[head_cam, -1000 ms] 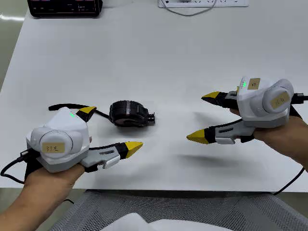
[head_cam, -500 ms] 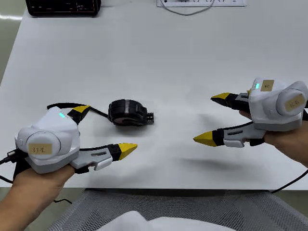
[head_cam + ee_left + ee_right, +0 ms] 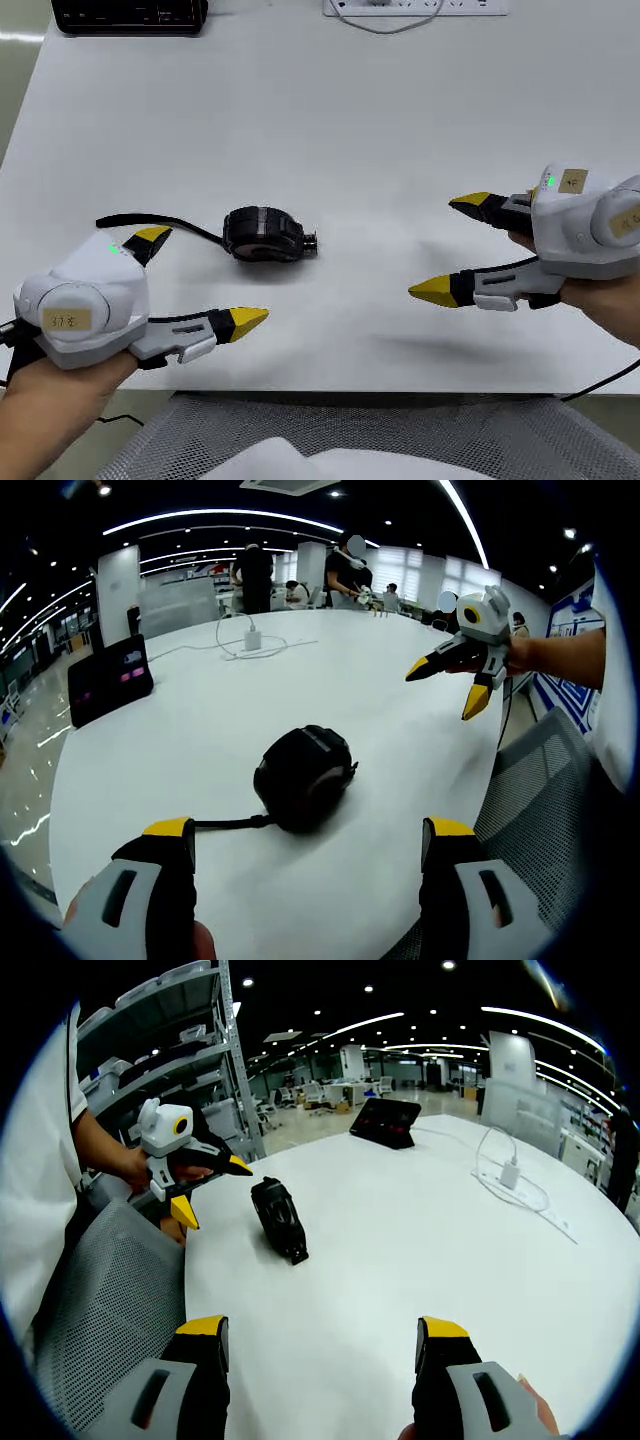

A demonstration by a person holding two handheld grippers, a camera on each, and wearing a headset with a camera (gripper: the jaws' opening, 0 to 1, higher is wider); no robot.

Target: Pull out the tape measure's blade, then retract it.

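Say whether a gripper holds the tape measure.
No, the tape measure lies untouched on the table, left gripper and right gripper both open.

L claw [image 3: 202,277], R claw [image 3: 449,246]: white rounded bodies w/ tan labels [image 3: 67,320], yellow-tipped black jaws, black cables [image 3: 605,385].

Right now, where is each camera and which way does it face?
Head view: on the headset, looking down at tape measure and table; left gripper, right gripper, hands show.
Left gripper view: rides that gripper, facing the tape measure; own jaws below.
Right gripper view: rides that gripper, facing across the table; own jaws below.
Both gripper views share the tape measure and each other's gripper.
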